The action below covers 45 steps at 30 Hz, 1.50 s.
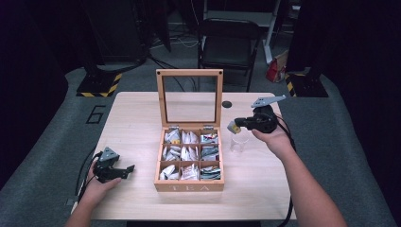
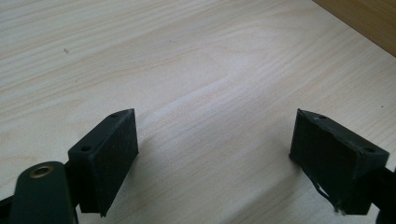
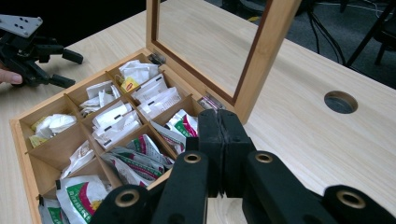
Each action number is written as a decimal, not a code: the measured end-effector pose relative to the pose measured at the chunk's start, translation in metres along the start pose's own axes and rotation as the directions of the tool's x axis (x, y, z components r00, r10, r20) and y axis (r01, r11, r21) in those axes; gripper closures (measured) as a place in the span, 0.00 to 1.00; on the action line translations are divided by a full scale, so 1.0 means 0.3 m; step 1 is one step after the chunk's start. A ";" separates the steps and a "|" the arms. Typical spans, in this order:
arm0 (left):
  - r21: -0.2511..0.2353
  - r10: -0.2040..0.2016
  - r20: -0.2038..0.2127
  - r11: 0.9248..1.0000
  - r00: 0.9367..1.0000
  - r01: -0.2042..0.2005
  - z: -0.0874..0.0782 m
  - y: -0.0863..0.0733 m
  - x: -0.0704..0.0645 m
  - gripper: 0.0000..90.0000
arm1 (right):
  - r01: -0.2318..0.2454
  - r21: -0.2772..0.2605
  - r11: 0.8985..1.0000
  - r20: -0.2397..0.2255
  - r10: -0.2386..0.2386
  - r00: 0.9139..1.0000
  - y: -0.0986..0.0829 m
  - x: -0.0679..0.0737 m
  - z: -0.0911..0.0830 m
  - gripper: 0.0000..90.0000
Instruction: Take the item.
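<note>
Holding a tea bag (image 1: 232, 126) above the glass (image 1: 239, 141), your right gripper (image 1: 238, 124) pinches it.
Your left gripper (image 1: 126, 169) rests spread, the tea box (image 1: 189, 186) beside it.

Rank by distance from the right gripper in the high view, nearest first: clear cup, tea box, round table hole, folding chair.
From the right gripper:
1. Clear cup, just below it.
2. Tea box, to its left, mid-table. Round table hole, just beyond it, is too close to rank against the box.
3. Folding chair, behind the table.
</note>
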State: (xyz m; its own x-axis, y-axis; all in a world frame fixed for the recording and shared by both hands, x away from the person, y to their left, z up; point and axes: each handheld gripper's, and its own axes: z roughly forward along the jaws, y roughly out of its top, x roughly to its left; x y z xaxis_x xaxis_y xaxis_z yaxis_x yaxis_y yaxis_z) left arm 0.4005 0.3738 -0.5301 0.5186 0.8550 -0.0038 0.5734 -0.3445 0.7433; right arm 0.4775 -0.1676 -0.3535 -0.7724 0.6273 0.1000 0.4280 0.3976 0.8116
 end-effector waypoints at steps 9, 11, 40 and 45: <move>-0.001 -0.001 -0.001 1.000 1.000 0.001 0.000 0.000 0.000 0.16 | -0.010 0.005 1.000 0.014 0.010 1.000 -0.018 -0.013 -0.011 0.99; -0.001 0.000 -0.001 1.000 1.000 0.000 0.000 0.000 0.000 0.16 | -0.007 0.009 1.000 0.020 0.007 1.000 -0.025 -0.018 -0.008 0.99; -0.010 -0.003 -0.005 1.000 1.000 0.003 0.003 -0.001 -0.001 0.16 | -0.076 0.084 0.994 0.073 0.070 0.995 -0.138 -0.070 0.073 0.99; -0.010 -0.003 -0.006 1.000 1.000 0.003 0.003 -0.001 -0.001 0.16 | -0.080 0.098 0.992 0.080 0.073 0.994 -0.148 -0.077 0.088 0.99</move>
State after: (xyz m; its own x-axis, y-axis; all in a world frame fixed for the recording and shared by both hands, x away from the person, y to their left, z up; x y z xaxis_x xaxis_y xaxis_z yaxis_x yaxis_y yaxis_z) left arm 0.4007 0.3732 -0.5308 0.5131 0.8583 -0.0023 0.5686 -0.3379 0.7500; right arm 0.4886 -0.1820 -0.4072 -0.6991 0.7062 0.1122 0.5324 0.4093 0.7410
